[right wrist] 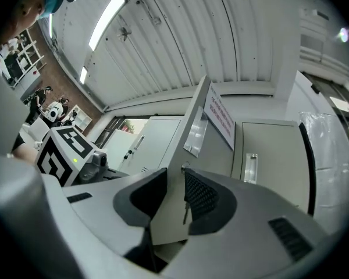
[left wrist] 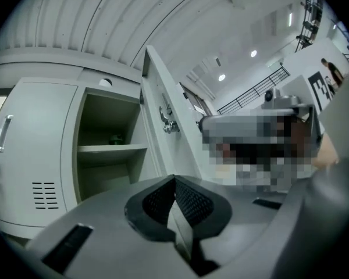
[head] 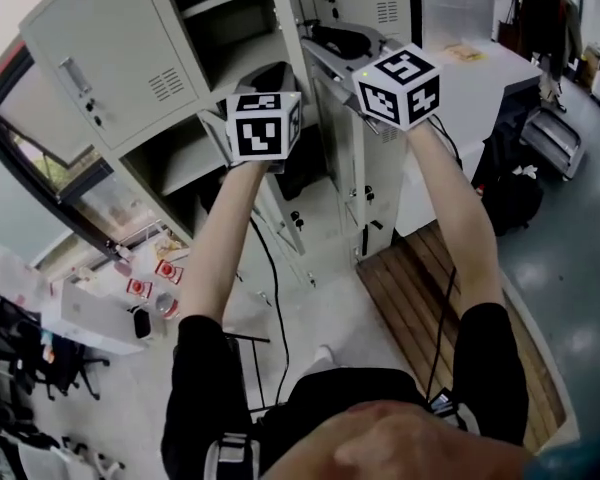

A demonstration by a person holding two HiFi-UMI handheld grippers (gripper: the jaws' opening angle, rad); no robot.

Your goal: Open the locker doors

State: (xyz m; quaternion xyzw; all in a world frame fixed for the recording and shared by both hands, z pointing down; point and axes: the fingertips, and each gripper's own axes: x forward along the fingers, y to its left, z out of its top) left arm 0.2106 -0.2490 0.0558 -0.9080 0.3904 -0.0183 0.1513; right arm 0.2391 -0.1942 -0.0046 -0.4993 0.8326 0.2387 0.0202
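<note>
left hand-held gripper point(left wrist: 174, 183), right hand-held gripper point(right wrist: 175, 178), each on a door edge point(right wrist: 195, 121)

A: Item one, underfoot?
B: Glossy grey floor point(head: 580, 298); slatted wooden platform point(head: 430, 298) lying on it.
A: Furniture, openings?
B: White table point(head: 480, 78) at the far right; dark-framed window point(head: 55, 163) at the left, greenery outside.
A: Overhead?
B: Ribbed white ceiling point(right wrist: 180, 39) — strip light point(right wrist: 107, 16), round spot lamps point(left wrist: 253, 53).

Two grippers point(left wrist: 175, 202) point(right wrist: 173, 199), two open locker doors point(head: 105, 63) point(head: 338, 138), one table point(head: 485, 80), one wooden platform point(head: 430, 298).
</note>
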